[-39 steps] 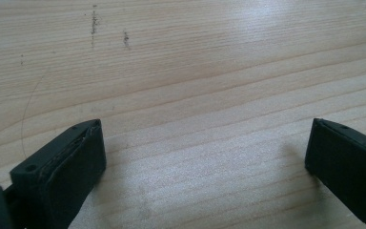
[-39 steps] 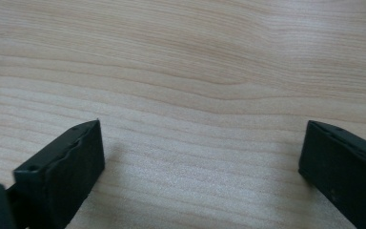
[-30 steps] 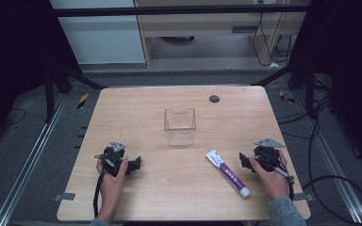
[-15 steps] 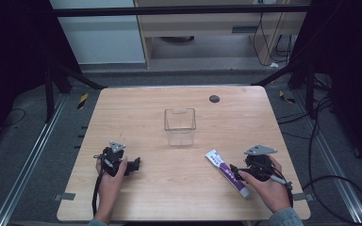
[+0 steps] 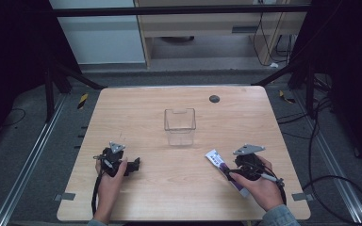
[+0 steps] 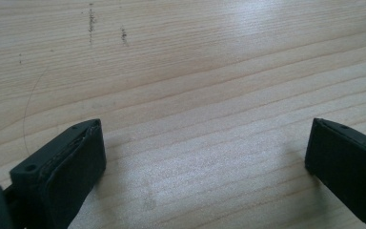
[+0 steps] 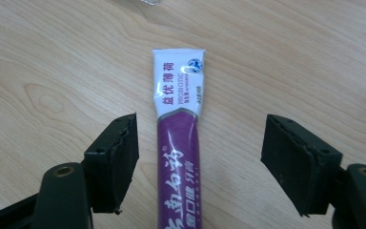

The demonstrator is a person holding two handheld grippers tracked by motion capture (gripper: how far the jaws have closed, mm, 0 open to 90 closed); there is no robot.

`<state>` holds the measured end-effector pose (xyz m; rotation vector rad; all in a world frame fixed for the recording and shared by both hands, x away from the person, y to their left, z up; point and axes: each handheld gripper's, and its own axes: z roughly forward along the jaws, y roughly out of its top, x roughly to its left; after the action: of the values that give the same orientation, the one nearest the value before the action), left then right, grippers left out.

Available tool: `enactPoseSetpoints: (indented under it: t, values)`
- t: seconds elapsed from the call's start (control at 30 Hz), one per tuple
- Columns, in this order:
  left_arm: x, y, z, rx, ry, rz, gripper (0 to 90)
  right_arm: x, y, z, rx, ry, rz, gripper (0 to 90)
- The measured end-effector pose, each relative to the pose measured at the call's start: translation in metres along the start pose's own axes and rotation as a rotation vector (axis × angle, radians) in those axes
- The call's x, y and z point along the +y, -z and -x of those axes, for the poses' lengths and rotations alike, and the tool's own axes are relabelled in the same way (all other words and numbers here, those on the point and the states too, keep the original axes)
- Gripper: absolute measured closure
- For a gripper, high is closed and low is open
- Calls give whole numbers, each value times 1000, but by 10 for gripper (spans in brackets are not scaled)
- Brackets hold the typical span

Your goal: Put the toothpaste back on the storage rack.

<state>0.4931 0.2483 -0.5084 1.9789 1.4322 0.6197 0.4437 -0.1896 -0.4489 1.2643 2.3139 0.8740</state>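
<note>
Right tool [image 7: 198, 167] lined up on toothpaste tube [image 7: 178, 157], no grip yet.

Right tool: jaws wide open, straddling the tube, one each side, neither touching it, nothing held. Tube lies flat on the surface [image 5: 169, 197], front right, purple-and-white, crimped end pointing toward the clear container [image 5: 179, 126] at centre; tube and container are apart. Left tool [image 6: 205, 157]: jaws wide open too, bare wood between them, resting front left in the person's left hand [image 5: 107, 181]. Progress, my read: approach done; close, lift and likely a drop into the container all remain. Container looks empty. Count: one tube, one container, two tools, plus one small dark round object [image 5: 214, 98] near the far edge.
</note>
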Motion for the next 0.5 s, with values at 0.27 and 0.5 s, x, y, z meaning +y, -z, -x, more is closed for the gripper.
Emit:
enactPoseSetpoints:
  t: [0.27,0.5]
  values:
    - [0,0,0,1,-1,-1,0,8,-8,-9,14,19,-48,351]
    - [0,0,0,1,-1,-1,0,13,-18,-14,22,28,-62,382]
